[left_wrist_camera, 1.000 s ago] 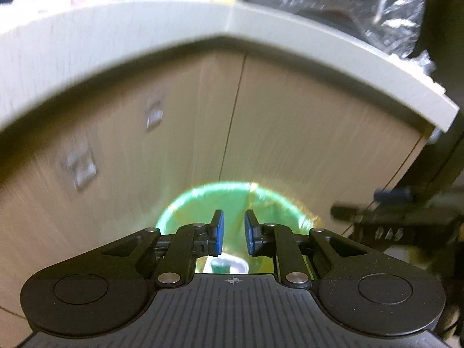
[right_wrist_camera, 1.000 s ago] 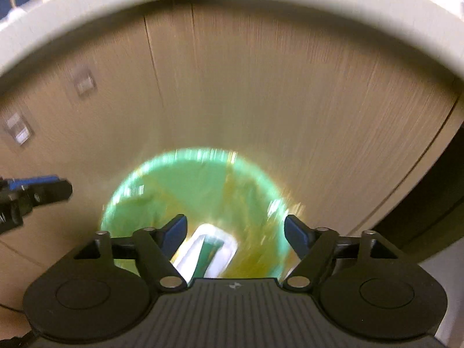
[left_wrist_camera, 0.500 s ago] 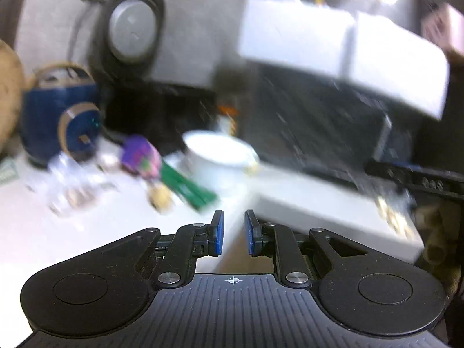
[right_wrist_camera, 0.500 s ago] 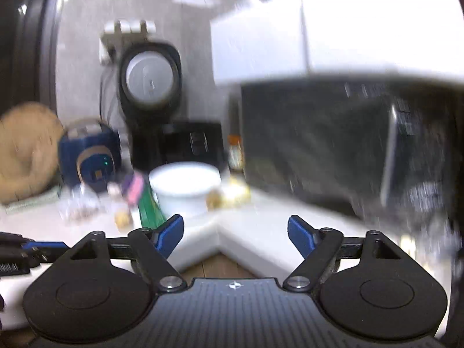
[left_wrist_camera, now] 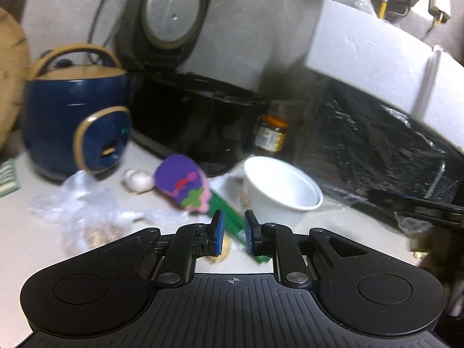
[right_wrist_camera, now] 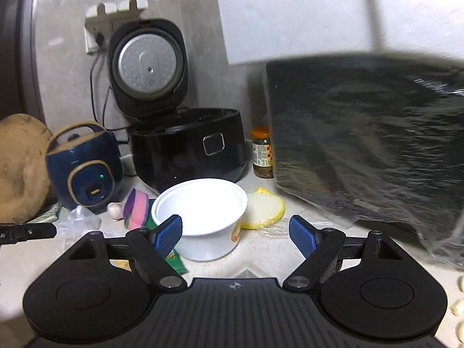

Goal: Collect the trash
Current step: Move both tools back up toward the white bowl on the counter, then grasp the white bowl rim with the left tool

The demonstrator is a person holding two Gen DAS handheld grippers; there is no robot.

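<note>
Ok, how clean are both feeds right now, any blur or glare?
Left wrist view: motion-smeared, purple wrapper and plastic bag soft, edges bowed. Right wrist view: sharper on the white bowl, wrapped black appliance streaked, wall glare at top; dim light in both.

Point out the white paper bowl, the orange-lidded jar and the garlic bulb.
white paper bowl (right_wrist_camera: 200, 203), right wrist view, on its inner floor.
orange-lidded jar (right_wrist_camera: 262, 156), right wrist view, on its label.
garlic bulb (left_wrist_camera: 138, 180), left wrist view, on its white skin.
</note>
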